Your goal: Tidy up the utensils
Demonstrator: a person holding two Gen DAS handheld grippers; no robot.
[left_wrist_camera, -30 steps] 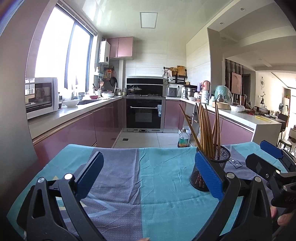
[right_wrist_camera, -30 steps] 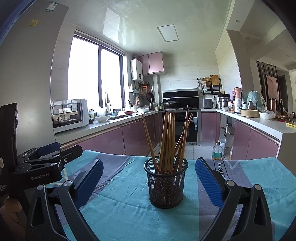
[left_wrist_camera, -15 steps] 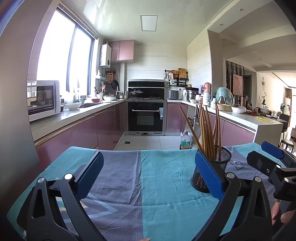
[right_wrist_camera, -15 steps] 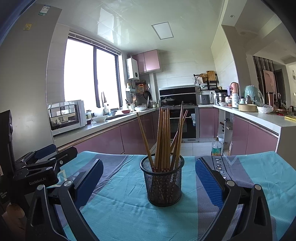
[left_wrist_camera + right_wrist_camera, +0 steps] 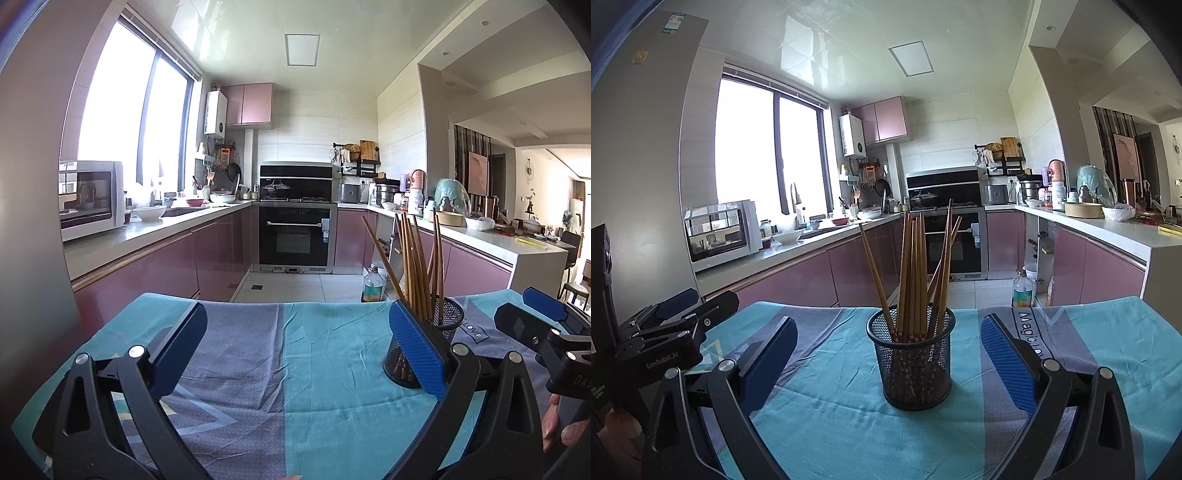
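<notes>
Both claws are wide open: left claw [image 5: 295, 341], right claw [image 5: 888, 349]. The cup [image 5: 911, 360] hides the chopsticks' [image 5: 916, 273] bottom ends; the tabletop [image 5: 295, 369] edges are cut off

A: What lettering is showing up in the right wrist view?

B: The tablecloth [image 5: 1030, 334] is carrying white letters on its grey stripe, reading "Magic Lo", with the rest running behind the blue pad. The left gripper [image 5: 668, 332], sitting at the frame's left edge, is showing "GenRobot.AI" in pale print on its black body.

A: And the left wrist view?

B: The same tablecloth [image 5: 474, 330] is showing "LOVE" just beside the mesh cup. The right gripper [image 5: 576, 380] is showing "DAS" before the frame cuts it off.

A: The stickers on the tall grey fridge [image 5: 639, 110]?

B: They are staying too small to read.
</notes>
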